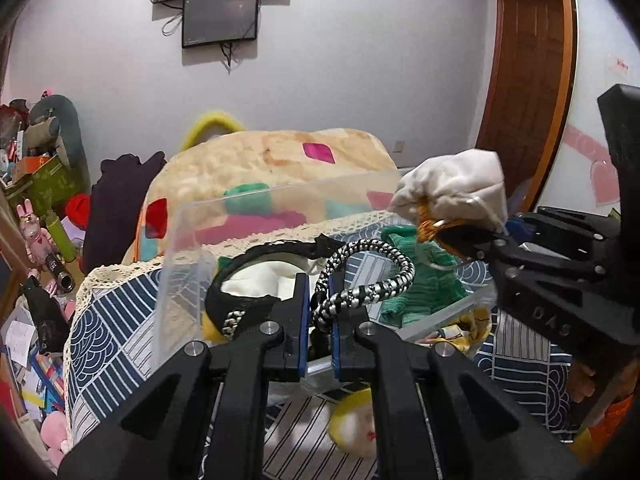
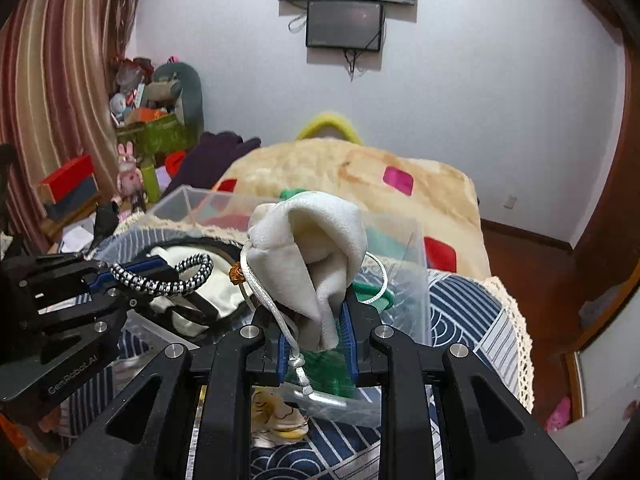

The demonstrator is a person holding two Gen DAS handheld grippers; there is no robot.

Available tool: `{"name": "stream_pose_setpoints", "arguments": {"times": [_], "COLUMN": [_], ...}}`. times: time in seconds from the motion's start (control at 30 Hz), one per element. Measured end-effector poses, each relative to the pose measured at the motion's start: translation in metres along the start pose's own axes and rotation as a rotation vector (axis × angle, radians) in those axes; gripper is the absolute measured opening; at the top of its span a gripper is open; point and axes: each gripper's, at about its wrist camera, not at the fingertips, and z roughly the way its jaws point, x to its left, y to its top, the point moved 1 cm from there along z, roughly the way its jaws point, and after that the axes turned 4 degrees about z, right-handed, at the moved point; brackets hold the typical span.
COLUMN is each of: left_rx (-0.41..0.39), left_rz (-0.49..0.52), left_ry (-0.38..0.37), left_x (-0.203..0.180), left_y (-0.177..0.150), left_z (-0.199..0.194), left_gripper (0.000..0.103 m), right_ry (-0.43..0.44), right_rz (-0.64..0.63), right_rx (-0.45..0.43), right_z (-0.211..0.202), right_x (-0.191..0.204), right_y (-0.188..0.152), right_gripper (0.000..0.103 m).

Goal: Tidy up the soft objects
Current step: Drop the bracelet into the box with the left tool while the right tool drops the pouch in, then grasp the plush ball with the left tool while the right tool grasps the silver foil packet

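The left hand-held gripper (image 1: 320,312) pinches a black-and-white braided cord (image 1: 368,280) above the clear plastic bin (image 1: 176,264), ready to drop it in. The right hand-held gripper (image 2: 316,332) clamps a cream drawstring pouch (image 2: 316,240) over the same bin, which sits on the patterned surface (image 2: 464,312).

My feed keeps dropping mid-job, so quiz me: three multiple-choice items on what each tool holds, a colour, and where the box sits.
1. The left tool holds:
A. black-and-white braided cord loop
B. a spoon
C. nothing

2. The soft drawstring pouch in the right tool is:
A. red
B. off-white
C. blue

3. The clear plastic storage box stands:
A. on the floor
B. on a shelf
C. on the blue-and-white patterned cloth

Answers: 1 A, the cord is clamped between its blue pads. 2 B, pale fleece shows in both views. 3 C, the patterned cloth spreads under and around the box.
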Motion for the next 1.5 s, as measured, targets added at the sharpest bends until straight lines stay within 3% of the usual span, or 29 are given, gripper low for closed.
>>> {"name": "stream_pose_setpoints", "arguments": {"times": [0.27, 0.33, 0.4, 0.5, 0.7, 0.83, 0.97, 1.17, 1.5], "left_rx": [0.038, 0.047, 0.054, 0.049, 0.010, -0.024, -0.058, -0.075, -0.092], "left_rz": [0.064, 0.059, 0.050, 0.038, 0.061, 0.065, 0.046, 0.025, -0.007], "left_ry": [-0.004, -0.010, -0.015, -0.015, 0.010, 0.026, 0.044, 0.053, 0.054], "left_x": [-0.011, -0.010, -0.008, -0.005, -0.007, -0.008, -0.006, -0.006, 0.000], "left_y": [0.002, 0.002, 0.003, 0.004, 0.003, 0.002, -0.001, -0.007, -0.019], "left_z": [0.009, 0.008, 0.007, 0.003, -0.014, -0.028, -0.043, -0.061, -0.082], "left_gripper": [0.011, 0.018, 0.034, 0.049, 0.064, 0.070, 0.080, 0.094, 0.097], "right_ry": [0.003, 0.004, 0.011, 0.011, 0.001, -0.030, -0.041, -0.028, 0.007], "right_rz": [0.028, 0.025, 0.019, 0.007, -0.019, -0.047, -0.051, -0.035, -0.002], "right_rx": [0.061, 0.070, 0.076, 0.072, 0.036, -0.009, -0.051, -0.100, -0.121], "right_z": [0.005, 0.005, 0.004, -0.001, -0.014, -0.028, -0.043, -0.062, -0.076], "right_x": [-0.008, -0.008, -0.008, -0.007, -0.005, -0.002, -0.002, 0.000, 0.003], "right_y": [-0.004, -0.004, -0.004, -0.004, -0.005, -0.007, -0.008, -0.007, -0.016], "right_gripper": [0.022, 0.024, 0.024, 0.033, 0.044, 0.062, 0.074, 0.079, 0.083]}}
